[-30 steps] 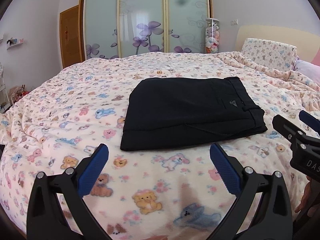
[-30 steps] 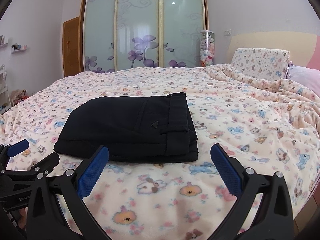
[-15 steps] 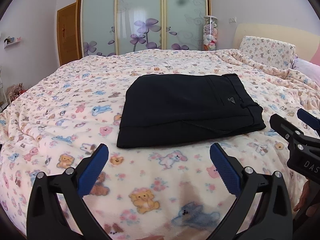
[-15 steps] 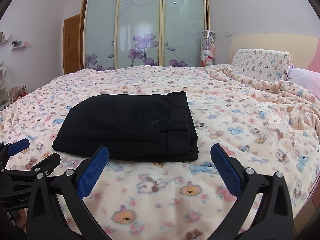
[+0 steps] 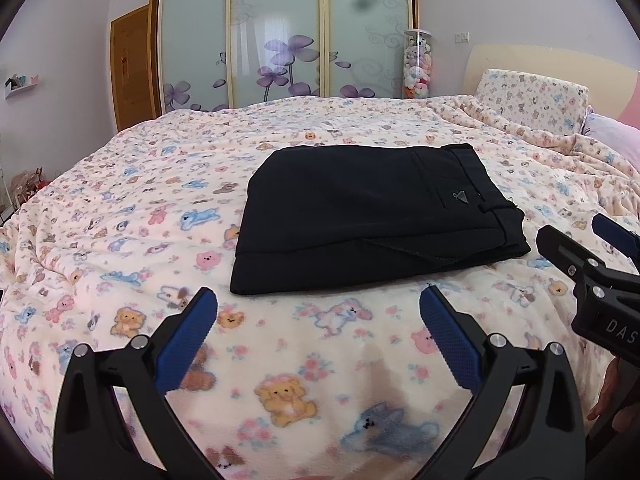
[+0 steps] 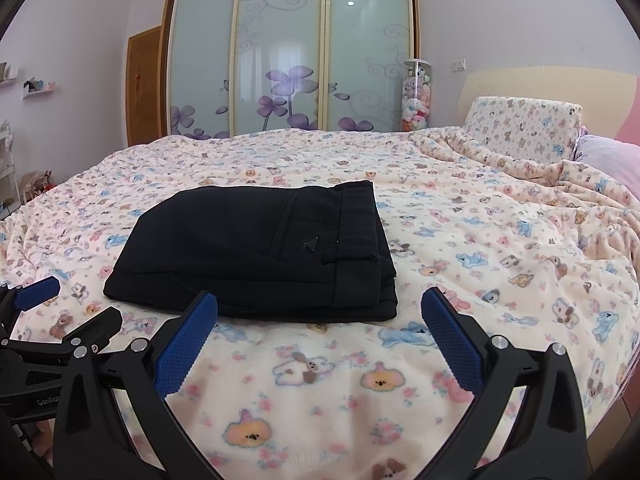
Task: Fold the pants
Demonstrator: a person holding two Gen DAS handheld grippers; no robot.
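Black pants (image 5: 368,216) lie folded into a flat rectangle on the bear-print blanket (image 5: 120,216), waistband on the right side. They also show in the right wrist view (image 6: 260,248). My left gripper (image 5: 318,332) is open and empty, held above the blanket just in front of the pants. My right gripper (image 6: 319,332) is open and empty, in front of the pants' waistband end. The right gripper also shows at the right edge of the left wrist view (image 5: 588,256); the left gripper shows at the left edge of the right wrist view (image 6: 60,304).
The blanket covers a large bed. A matching pillow (image 6: 524,128) and a pink pillow (image 6: 612,160) lie at the far right by the headboard. A sliding-door wardrobe (image 6: 288,60) and a tube of plush toys (image 6: 416,96) stand behind the bed.
Both grippers have tilted slightly upward and drawn back a little; the pants sit a little lower in view. The pants have not moved. Both grippers stay open.
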